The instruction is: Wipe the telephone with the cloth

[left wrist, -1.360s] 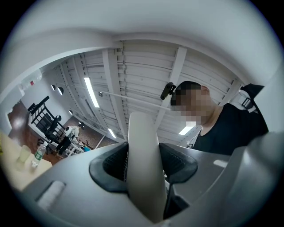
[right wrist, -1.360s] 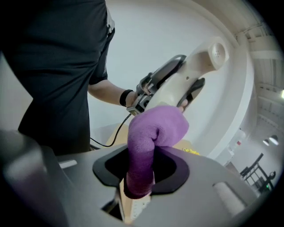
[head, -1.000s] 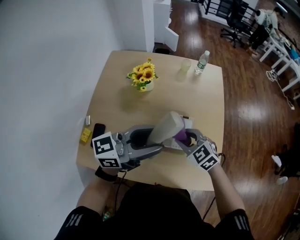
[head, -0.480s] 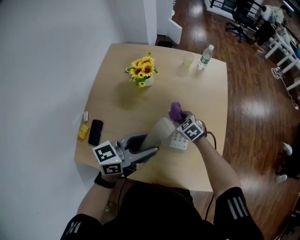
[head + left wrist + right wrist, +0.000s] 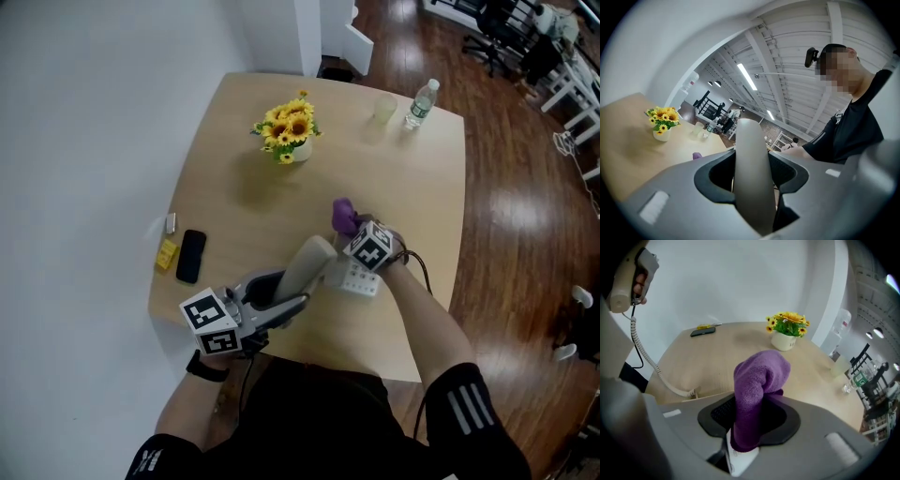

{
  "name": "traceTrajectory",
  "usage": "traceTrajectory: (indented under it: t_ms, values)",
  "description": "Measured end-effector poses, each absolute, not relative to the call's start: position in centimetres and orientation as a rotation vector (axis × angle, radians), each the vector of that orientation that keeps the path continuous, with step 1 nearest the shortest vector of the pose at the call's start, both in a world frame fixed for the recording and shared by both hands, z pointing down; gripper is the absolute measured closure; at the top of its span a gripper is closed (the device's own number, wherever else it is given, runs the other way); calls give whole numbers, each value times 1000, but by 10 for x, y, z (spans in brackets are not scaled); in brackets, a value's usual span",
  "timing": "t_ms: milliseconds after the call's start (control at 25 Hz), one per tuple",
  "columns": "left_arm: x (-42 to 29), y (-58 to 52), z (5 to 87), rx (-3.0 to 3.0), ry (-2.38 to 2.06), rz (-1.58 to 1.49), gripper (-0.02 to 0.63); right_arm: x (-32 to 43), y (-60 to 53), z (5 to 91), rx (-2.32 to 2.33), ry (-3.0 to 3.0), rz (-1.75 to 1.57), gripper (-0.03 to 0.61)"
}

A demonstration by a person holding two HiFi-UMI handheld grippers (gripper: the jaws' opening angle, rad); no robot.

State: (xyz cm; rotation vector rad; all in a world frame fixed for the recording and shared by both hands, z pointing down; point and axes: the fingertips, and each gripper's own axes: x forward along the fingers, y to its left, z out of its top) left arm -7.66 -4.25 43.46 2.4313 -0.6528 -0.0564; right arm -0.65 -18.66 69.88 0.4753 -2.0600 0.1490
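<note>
- The left gripper point(image 5: 287, 302) is clenched on the beige handset point(image 5: 306, 264). In the left gripper view the handset point(image 5: 750, 164) stands straight up between the closed jaws of the left gripper point(image 5: 752, 180).
- A second ago the handset was lifted with its wide end near the middle of the table point(image 5: 412, 187). It now sits lower and closer to the table's near left edge, and the left gripper's marker cube has moved down and leftward with it.
- The right gripper point(image 5: 355, 230) is grasping the purple cloth point(image 5: 343, 214). In the right gripper view the cloth point(image 5: 759, 380) bulges up out of the pinching jaws of the right gripper point(image 5: 749, 425).
- A second ago the cloth was at the near side of the telephone base point(image 5: 358, 278), right beside the handset. Now it is at the far side of the base, and has barely moved over the last half second. Whether it touches the table cannot be told.
- The base lies on the table between the two grippers, its keypad facing up. A coiled cord point(image 5: 647, 364) runs across the table up toward the handset.
- The flower pot point(image 5: 286, 141), bottle point(image 5: 422, 101), cup point(image 5: 384, 111) and black mobile phone point(image 5: 190, 255) are where they were.
</note>
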Motion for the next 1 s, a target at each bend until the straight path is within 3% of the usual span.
traceTrajectory:
  t_ms: [360,1000]
  values:
    - [-76,-44,434,2422,-660,-59,410,-15,-126,704,389,-2033,-29,449]
    - [-78,-44,451,2383,-702,-13,410,-30,-15,742,211,-2014,-45,451]
